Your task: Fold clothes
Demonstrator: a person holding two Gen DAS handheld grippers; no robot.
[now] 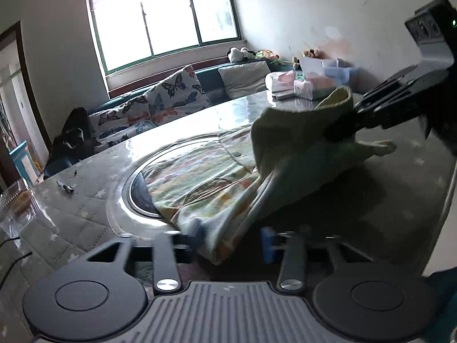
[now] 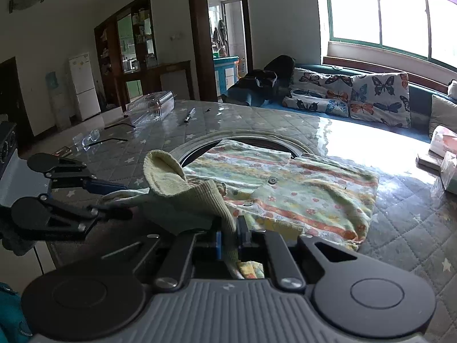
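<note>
1. Right gripper [image 2: 228, 238] reaches low over the table [image 2: 414, 228], jaws clamped on the garment's ribbed cuff [image 2: 182, 191], which it holds lifted off the surface.
2. Left gripper [image 1: 232, 243] sits level at the near table edge, blue pads [image 1: 268, 243] apart with the garment [image 1: 200, 183] hem hanging between them; whether they grip it, I cannot tell.
3. The floral garment lies spread over the table's round inset [image 2: 194, 148], buttons [image 2: 272, 180] facing up.
4. Glasses [image 2: 91, 140] and a pen [image 2: 189, 115] rest well apart from it.
</note>
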